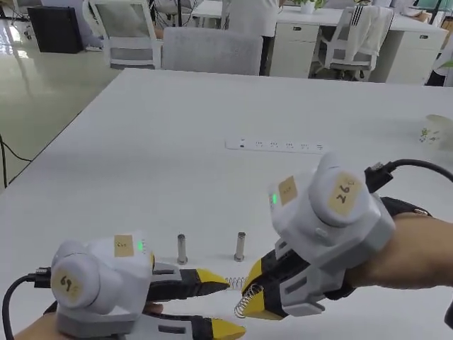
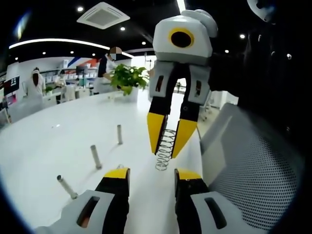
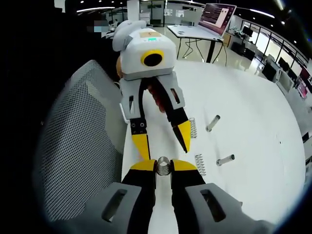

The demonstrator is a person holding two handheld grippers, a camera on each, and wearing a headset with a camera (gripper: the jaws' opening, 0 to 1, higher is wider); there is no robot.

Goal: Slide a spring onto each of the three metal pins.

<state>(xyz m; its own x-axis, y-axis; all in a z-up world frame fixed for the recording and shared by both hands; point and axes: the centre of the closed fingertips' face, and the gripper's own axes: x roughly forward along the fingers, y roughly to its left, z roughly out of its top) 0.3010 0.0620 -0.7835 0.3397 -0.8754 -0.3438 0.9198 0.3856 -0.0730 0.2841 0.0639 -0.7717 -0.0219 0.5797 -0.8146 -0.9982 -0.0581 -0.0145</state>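
Note:
Two upright metal pins (image 1: 182, 249) (image 1: 241, 246) stand on the white table (image 1: 212, 156); the left gripper view has three bare pins (image 2: 119, 134) (image 2: 95, 156) (image 2: 66, 186). My right gripper (image 1: 253, 289) (image 3: 164, 166) is shut on a coil spring (image 3: 164, 165) (image 2: 165, 151), which hangs from its yellow jaws just above the table's near edge. My left gripper (image 1: 221, 302) (image 2: 152, 174) faces it from the left, open and holding nothing. Two loose springs (image 3: 193, 127) (image 3: 200, 163) lie on the table beside the pins.
A white power strip (image 1: 276, 146) lies mid-table. A grey mesh chair (image 2: 253, 165) sits close behind the near edge. Office chairs (image 1: 212, 51) line the far edge, and a cup (image 1: 442, 131) stands at the right. A potted plant (image 2: 127, 77) is at the table's end.

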